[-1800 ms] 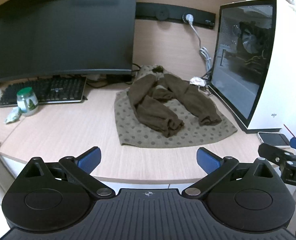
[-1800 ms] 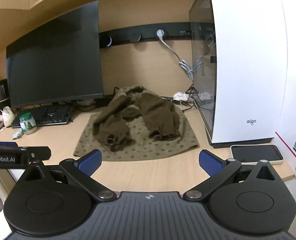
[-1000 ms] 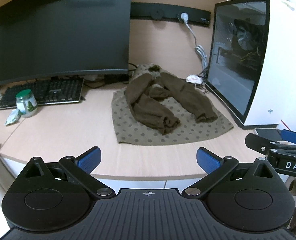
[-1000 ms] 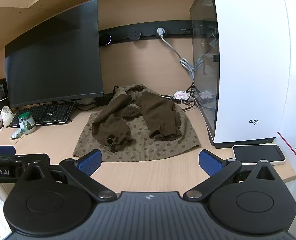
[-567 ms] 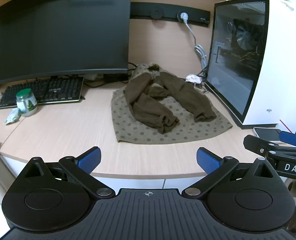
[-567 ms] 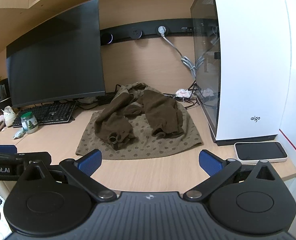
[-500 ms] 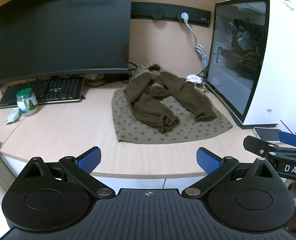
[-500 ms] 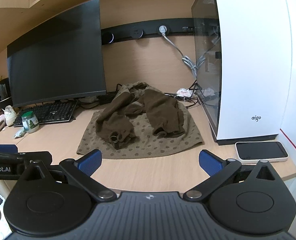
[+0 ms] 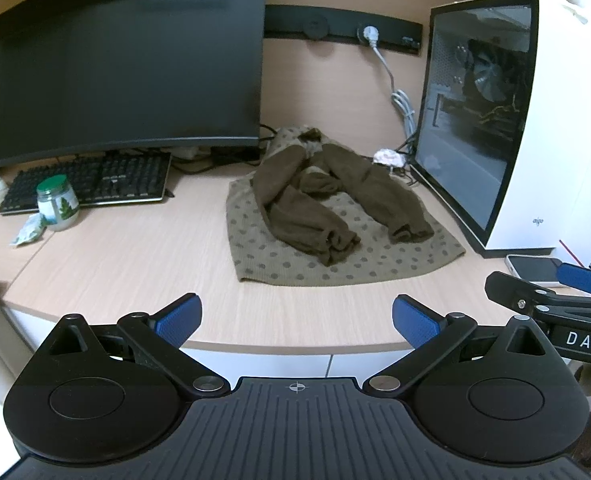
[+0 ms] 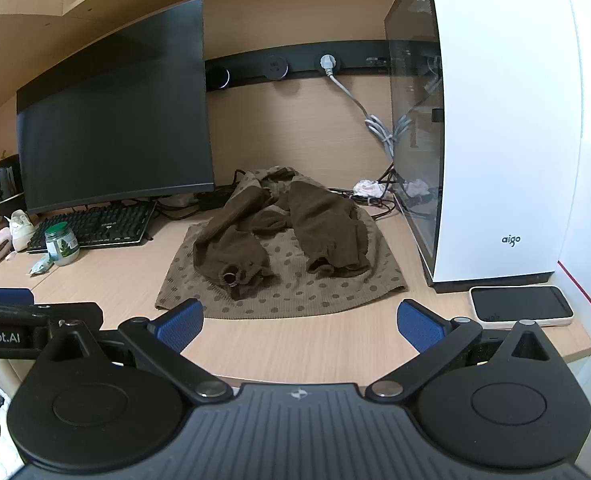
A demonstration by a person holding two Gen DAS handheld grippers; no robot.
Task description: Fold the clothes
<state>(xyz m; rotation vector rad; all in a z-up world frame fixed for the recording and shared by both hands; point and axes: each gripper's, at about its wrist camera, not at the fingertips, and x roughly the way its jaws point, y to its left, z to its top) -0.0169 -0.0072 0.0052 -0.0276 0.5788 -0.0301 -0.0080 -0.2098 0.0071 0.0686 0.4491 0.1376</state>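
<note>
Left gripper [image 9: 296, 318] and right gripper [image 10: 300, 320] sit low in their frames, level, jaws spread wide, gripping nothing.

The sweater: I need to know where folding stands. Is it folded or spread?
Partly folded. The sweater lies flat on the desk, body spread, both dark sleeves crossed loosely over its dotted front. No further fold shows.

knit cloth garment [image 9: 327, 216], matt wood desk [image 9: 135, 256]

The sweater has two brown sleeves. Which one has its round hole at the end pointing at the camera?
The sleeve on the monitor's side: its cuff shows a round opening in the right wrist view. The other sleeve, nearer the white computer case, ends in a flattened cuff.
</note>
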